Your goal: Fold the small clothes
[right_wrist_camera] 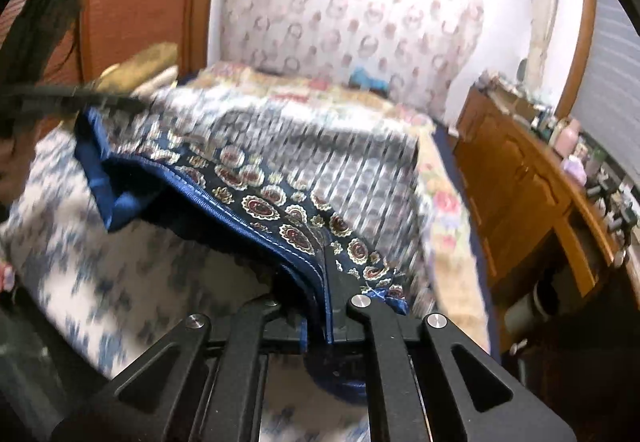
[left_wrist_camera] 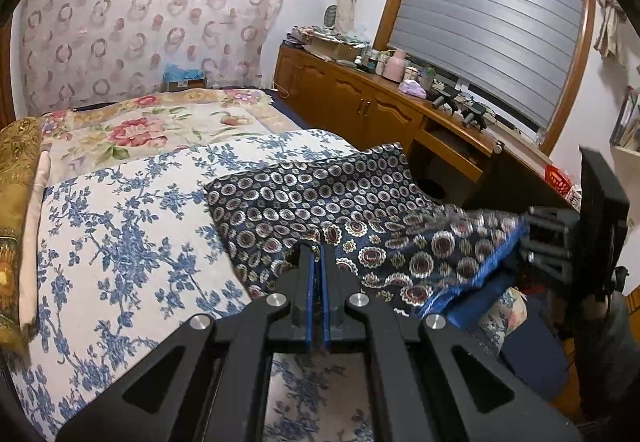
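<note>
At the far left of the left wrist view a gold pillow [left_wrist_camera: 16, 178] lies along the edge of the bed, beside a white sheet with blue flowers [left_wrist_camera: 120, 226] that covers the near part of the mattress. Behind it lies a cream quilt with red flowers [left_wrist_camera: 148, 122], and a curtain with ring patterns [left_wrist_camera: 152, 10] hangs beyond. In the middle, the left gripper [left_wrist_camera: 319, 246] has its fingers pressed together, pinching the near edge of a dark blue patterned garment [left_wrist_camera: 320, 194] that is spread over the sheet. To the right, the garment's blue-lined hem lifts off the bed toward the right gripper [left_wrist_camera: 528, 242], which shows blurred there. In the right wrist view that gripper [right_wrist_camera: 322, 282] has its fingers clamped on the stitched blue hem, and the cloth stretches away to the left gripper at the upper left. Further right, a wooden cabinet [left_wrist_camera: 360, 98] with clutter on top runs under a window with a grey blind [left_wrist_camera: 492, 22].
</note>
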### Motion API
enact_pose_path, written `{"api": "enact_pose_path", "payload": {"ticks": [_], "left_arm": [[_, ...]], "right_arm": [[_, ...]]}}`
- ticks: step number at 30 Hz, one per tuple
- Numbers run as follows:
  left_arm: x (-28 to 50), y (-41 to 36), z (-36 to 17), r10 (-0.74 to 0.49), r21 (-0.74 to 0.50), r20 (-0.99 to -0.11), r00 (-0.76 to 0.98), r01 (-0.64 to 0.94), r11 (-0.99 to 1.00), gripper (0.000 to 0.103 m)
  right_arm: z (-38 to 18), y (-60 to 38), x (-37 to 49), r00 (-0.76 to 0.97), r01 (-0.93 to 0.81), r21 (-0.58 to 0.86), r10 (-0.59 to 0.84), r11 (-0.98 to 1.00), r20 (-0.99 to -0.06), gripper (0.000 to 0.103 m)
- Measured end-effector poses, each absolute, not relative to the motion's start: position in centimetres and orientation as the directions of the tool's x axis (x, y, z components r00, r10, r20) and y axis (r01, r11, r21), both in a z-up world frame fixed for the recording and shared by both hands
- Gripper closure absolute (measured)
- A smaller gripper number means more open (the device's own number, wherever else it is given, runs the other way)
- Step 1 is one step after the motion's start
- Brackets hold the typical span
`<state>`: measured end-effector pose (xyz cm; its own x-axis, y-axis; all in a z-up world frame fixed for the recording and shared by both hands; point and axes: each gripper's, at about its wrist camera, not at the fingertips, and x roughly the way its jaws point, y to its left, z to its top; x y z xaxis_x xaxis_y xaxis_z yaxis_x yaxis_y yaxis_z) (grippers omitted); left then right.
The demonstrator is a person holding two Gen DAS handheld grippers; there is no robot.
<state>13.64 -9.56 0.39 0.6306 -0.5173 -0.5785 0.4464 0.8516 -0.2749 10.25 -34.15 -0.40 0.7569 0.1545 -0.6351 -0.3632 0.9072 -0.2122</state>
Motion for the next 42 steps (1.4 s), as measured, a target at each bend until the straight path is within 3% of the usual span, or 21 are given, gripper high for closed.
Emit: {"api": "enact_pose_path", "payload": {"ticks": [11,14,15,19,26,37,42], "left_arm": [[17.9,-8.2,0.1,-0.508,-0.303,-0.609,0.61,0.413,0.859,0.098],[19.2,-7.8,0.1,-0.509,-0.295,-0.617,0.6,0.424,0.856,0.08],[19.3,-7.7,0.1,-0.504,-0.289,-0.617,0.605,0.421,0.86,0.069],[21.1,-6.3,0.0,-0.49,-0.295,-0.617,0.616,0.396,0.869,0.054],[23.9,-4.9,-1.6,-0.472,-0.303,-0.654,0.592,0.367,0.879,0.052],[25.7,-5.7,-2.8,-0.495,-0.31,-0.684,0.535,0.401,0.862,0.052],[26.6,-6.5,-3.4,-0.49,-0.299,-0.7,0.52,0.41,0.862,0.052]], "right_arm": [[1.0,-32.6,18.1,0.759,-0.403,-0.231,0.182,0.886,-0.625,0.101],[0.7,-32.4,20.6,0.738,-0.422,-0.215,0.196,0.881,-0.645,0.101],[0.5,-32.3,21.2,0.729,-0.429,-0.209,0.201,0.879,-0.654,0.101],[-0.9,-32.1,24.5,0.688,-0.458,-0.191,0.21,0.868,-0.694,0.101],[-3.3,-32.1,28.8,0.623,-0.462,-0.137,0.21,0.876,-0.753,0.1],[-2.7,-32.8,33.7,0.642,-0.357,-0.161,0.117,0.92,-0.757,0.066],[-1.7,-34.4,34.1,0.679,-0.271,-0.184,0.052,0.945,-0.732,0.056]]}}
